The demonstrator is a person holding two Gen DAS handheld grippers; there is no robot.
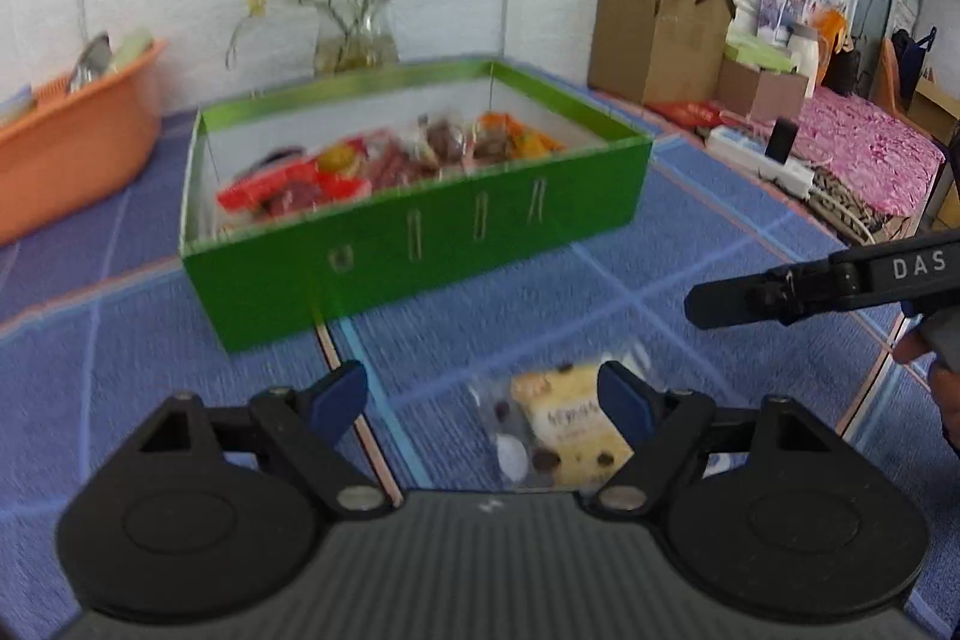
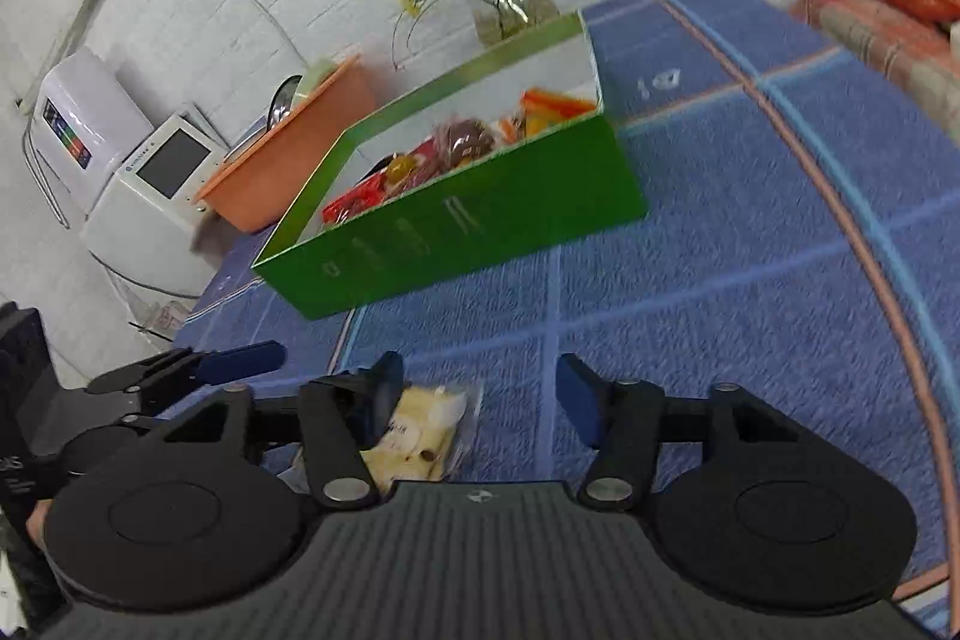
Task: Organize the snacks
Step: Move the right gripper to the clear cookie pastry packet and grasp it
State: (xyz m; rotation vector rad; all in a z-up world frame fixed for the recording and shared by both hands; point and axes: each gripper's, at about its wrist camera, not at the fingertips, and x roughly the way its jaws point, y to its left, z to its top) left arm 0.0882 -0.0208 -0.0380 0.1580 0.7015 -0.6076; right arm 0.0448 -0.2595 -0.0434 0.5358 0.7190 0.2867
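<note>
While both jaws gape, a cookie packet lies before the green box.

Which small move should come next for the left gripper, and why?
Probably ease the left gripper down over the yellow snack packet and close. The gripper is open and empty, and that packet alone lies on the blue cloth, outside the green box.

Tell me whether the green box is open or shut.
Open: the green box has no lid on, and wrapped snacks show inside over its rim.
</note>
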